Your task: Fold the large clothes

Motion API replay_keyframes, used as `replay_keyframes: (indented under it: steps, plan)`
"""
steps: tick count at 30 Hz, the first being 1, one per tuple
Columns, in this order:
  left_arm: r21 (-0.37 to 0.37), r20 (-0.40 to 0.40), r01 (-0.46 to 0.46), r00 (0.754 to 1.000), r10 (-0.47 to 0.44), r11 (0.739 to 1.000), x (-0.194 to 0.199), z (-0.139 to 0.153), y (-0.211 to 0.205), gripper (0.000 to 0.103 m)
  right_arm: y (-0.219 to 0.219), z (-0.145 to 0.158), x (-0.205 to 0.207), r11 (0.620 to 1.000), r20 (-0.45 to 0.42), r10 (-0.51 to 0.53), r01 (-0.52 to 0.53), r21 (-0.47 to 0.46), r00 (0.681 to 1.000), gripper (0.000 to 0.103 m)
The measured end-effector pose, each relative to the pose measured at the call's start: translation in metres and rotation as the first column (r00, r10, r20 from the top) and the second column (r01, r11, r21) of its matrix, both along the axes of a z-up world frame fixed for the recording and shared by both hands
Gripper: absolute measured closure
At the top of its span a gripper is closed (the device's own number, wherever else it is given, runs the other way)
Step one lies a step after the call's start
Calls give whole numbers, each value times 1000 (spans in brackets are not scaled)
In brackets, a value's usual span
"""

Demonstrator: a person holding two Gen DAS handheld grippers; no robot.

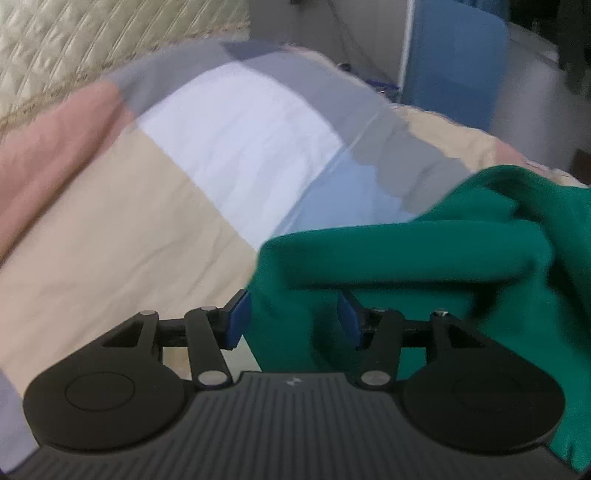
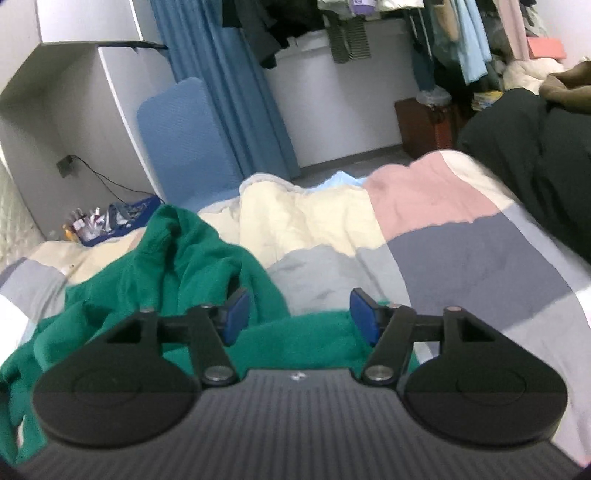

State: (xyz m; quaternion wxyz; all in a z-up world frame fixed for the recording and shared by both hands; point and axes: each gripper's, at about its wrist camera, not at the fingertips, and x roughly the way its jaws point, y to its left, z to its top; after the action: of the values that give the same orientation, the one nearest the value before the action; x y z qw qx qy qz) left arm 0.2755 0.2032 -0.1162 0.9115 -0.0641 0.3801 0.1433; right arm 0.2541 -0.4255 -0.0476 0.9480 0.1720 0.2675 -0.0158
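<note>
A green garment [image 1: 424, 251] lies rumpled on a patchwork quilt [image 1: 110, 221] of pink, cream, white and grey squares. In the left wrist view my left gripper [image 1: 293, 317] stands open, and a fold of the green cloth hangs loosely between its blue pads [image 1: 236, 321]. In the right wrist view the green garment [image 2: 177, 266] spreads from the left to under my right gripper [image 2: 301, 317]. That gripper is open too. Its pads [image 2: 364, 317] stand wide apart over the cloth's edge, with the quilt [image 2: 461, 251] beyond.
A dark heap of clothing [image 2: 535, 166] sits on the bed's right side. A blue mat [image 2: 184, 136] leans against the wall by a blue curtain [image 2: 229, 74]. Hanging clothes [image 2: 369, 29], a brown box [image 2: 424, 125], a blue basket [image 2: 110, 221] and a quilted headboard [image 1: 74, 48] surround the bed.
</note>
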Motion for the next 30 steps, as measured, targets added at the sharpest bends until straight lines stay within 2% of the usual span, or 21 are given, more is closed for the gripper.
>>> replay_keyframes:
  steps: [3,5,7,9,12,15,18,19,20,21,23,27,30]
  plan:
    - [-35,27,57,998,-56,998,-20,15,-21,44,-3,-7,-12,991,-74,-38,47,123,997,36]
    - [-51,42,91,995,-89,995,-32,23,-36,44,-3,-13,-21,986,-120,-69,86,146,990,32]
    - [-99,63,118,992,-112,988,-43,29,-53,44,-2,-20,-31,981,-179,-92,120,154,980,30]
    - [-160,88,152,986,-139,975,-53,32,-71,44,-6,-26,-40,966,-214,-96,143,217,972,30]
    - [-196,108,201,977,-183,960,-67,29,-99,44,-16,-37,-47,929,-256,-104,186,320,961,29]
    - [-229,112,251,967,-231,940,-80,21,-124,44,-25,-54,-42,880,-257,-81,190,436,963,27]
    - [-265,119,273,961,-250,925,-83,17,-135,44,-29,-68,-24,865,-236,-70,177,471,969,28]
    - [-270,123,280,959,-256,921,-83,17,-138,44,-30,-71,-19,864,-221,-73,172,474,973,32]
    - [-270,127,285,957,-259,920,-83,15,-139,44,-29,-71,-12,874,-196,-69,154,461,978,44]
    - [-269,128,287,957,-261,919,-82,14,-139,44,-28,-70,-6,895,-173,-57,128,428,983,51]
    - [-281,125,280,959,-254,918,-78,9,-137,44,-26,-63,4,942,-131,-26,68,328,991,85]
    - [-306,106,261,965,-240,915,-58,-1,-126,44,-37,-33,1,969,12,-28,25,247,1000,92]
    - [-304,94,254,967,-236,918,-51,-7,-125,44,-50,1,-2,990,123,-69,53,129,990,92]
